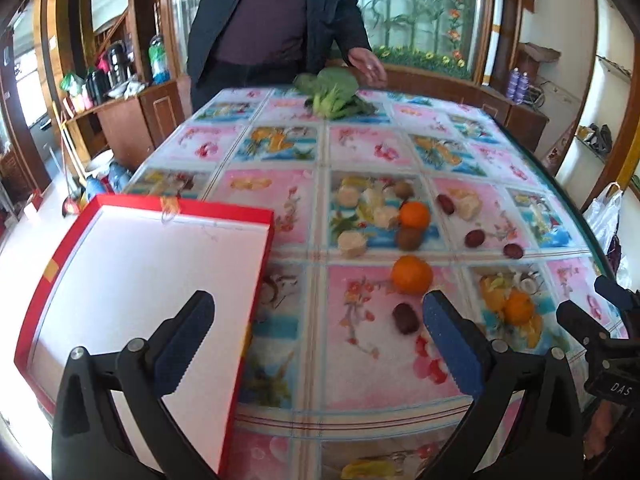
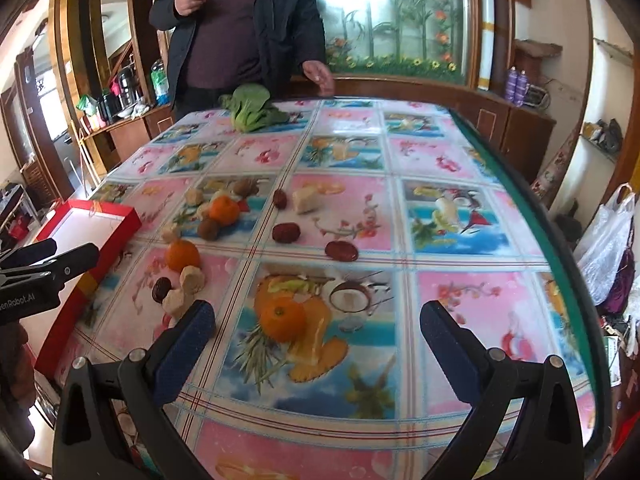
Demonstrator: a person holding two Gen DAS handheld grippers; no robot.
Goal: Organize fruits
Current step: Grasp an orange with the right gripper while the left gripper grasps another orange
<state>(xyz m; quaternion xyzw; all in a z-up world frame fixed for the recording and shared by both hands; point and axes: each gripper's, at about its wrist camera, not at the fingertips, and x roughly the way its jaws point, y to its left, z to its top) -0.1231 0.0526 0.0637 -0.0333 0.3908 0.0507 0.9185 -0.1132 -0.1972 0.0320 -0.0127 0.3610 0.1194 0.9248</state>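
A red box point(image 1: 152, 280) with a bare white inside lies at the table's left. My left gripper point(image 1: 316, 304) is open, its left finger above the box, nothing between its fingers. Loose on the cloth lie three oranges point(image 1: 412, 275) point(image 1: 415, 214) point(image 1: 519, 307), a kiwi point(image 1: 409, 238), dark red dates point(image 1: 405, 318) and pale ginger-like lumps point(image 1: 352, 244). My right gripper point(image 2: 318, 312) is open and empty. The nearest orange point(image 2: 282, 318) sits on the cloth just ahead of its fingers. More dates point(image 2: 341, 251) point(image 2: 286, 232) lie beyond it.
A person point(image 1: 260, 20) stands at the far side, one hand point(image 1: 368, 64) near a leafy green vegetable point(image 1: 332, 92). The fruit-print tablecloth point(image 2: 460, 320) confuses real fruit with pictures. The table's green edge point(image 2: 560, 264) curves along the right. Plastic bags point(image 2: 608, 248) hang beyond it.
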